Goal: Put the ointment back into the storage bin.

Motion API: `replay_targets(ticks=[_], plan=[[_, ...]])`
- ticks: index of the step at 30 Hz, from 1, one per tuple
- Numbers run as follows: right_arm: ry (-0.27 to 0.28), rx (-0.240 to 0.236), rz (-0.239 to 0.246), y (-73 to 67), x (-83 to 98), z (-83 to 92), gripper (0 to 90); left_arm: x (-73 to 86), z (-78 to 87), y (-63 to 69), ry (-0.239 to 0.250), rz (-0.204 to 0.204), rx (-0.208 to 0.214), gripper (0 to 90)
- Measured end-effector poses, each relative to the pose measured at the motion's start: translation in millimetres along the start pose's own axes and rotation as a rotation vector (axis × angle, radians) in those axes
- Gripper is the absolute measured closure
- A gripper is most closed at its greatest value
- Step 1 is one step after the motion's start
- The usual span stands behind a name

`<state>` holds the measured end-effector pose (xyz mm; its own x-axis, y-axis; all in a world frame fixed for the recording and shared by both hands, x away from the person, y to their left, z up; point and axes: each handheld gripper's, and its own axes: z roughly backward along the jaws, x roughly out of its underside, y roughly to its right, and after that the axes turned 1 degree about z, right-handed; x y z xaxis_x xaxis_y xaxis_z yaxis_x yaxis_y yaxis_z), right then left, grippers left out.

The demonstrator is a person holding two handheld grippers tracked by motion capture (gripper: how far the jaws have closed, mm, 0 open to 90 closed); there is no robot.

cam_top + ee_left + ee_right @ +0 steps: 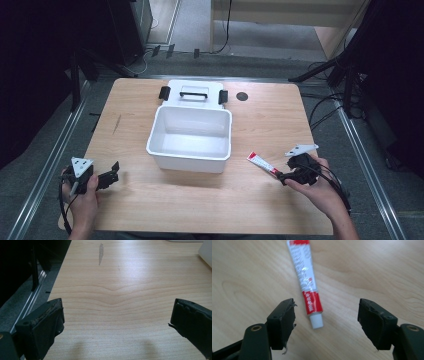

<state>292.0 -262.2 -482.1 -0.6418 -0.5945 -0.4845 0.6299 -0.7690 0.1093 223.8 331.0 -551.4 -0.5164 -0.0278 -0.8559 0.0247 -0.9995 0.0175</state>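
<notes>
Taken from the left of the white box [191, 136], which stands open in the middle of the worktop [150, 200], the left gripper [114, 171] is held low over the near left corner, well apart from the box, and nothing is carried in it: in the left gripper view its fingers [47, 322] are spread wide over bare wood, with only a corner of the box wall seen at the upper right [206, 252]. The box itself is seen to be empty, its pale floor bare, and its lid [194, 94] with the black handle and two black latches is folded back on the far side. To the right of the box, near its front right corner but not touching it, the red-and-white tube [262, 163] is found, its white cap pointed toward the right gripper [281, 176]. In the right gripper view the tube [305, 280] appears against the wood with its cap end reaching in between the fingers [283, 322], yet the pads are kept clear of it on both sides, so the fingers are judged open and no grip is made; whether the tube lies flat on the worktop cannot be told. The work is therefore judged to be at its start: the box is opened and ready, but the tube is not yet grasped, and the grasp, the carry across to the box and the release inside it are all left to be done, presumably followed by the closing of the lid.
</notes>
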Motion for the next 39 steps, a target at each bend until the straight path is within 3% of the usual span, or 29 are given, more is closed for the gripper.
replay_targets(ticks=[1, 2, 4, 5, 6, 7, 9, 14, 21, 23, 28, 39], plan=[[0.000, 0.000, 0.000, 0.0, 0.0, 0.0, 30.9, 0.0, 0.0, 0.0, 0.000, 0.000, 0.000, 0.0], [-0.083, -0.021, 0.036, -1.2, -6.2, -1.1, 31.5, 0.0, 0.1, -0.2, 0.000, 0.000, 0.001, 0.0], [-0.154, -0.023, 0.081, -2.7, -12.4, -2.3, 34.3, 0.1, 0.2, -0.3, -0.003, 0.001, 0.003, 0.0], [-0.154, -0.023, 0.081, -2.7, -12.4, -2.3, 34.3, 0.1, 0.2, -0.3, -0.003, 0.001, 0.003, 0.0], [-0.206, -0.038, 0.101, -2.4, -19.5, -3.6, 37.4, 0.1, 0.3, 0.0, -0.004, -0.003, 0.004, 0.0], [-0.206, -0.038, 0.101, -2.4, -19.5, -3.6, 37.4, 0.1, 0.3, 0.0, -0.004, -0.003, 0.004, 0.0], [-0.267, -0.063, 0.140, -0.5, -30.0, -5.4, 40.9, 0.1, 0.4, 0.1, -0.005, -0.004, 0.004, 0.0], [-0.359, -0.064, 0.173, 4.8, -50.6, -8.1, 46.7, 0.1, 0.2, -0.3, -0.010, -0.002, 0.007, 0.0], [-0.429, -0.108, 0.210, 6.7, -73.6, -14.0, 49.3, 0.3, 0.4, -0.5, -0.008, 0.002, 0.011, 0.0], [-0.464, -0.116, 0.245, 2.7, -82.1, -20.8, 49.6, 0.3, 0.4, -0.5, -0.008, 0.002, 0.010, 0.0], [-0.520, -0.147, 0.255, -6.3, -92.0, -33.4, 50.9, 0.4, 0.4, -0.6, -0.008, 0.002, 0.011, 0.0], [-0.540, -0.149, 0.231, -9.1, -96.7, -55.2, 55.7, 0.4, 0.3, -1.1, -0.008, 0.007, 0.013, 0.0]])
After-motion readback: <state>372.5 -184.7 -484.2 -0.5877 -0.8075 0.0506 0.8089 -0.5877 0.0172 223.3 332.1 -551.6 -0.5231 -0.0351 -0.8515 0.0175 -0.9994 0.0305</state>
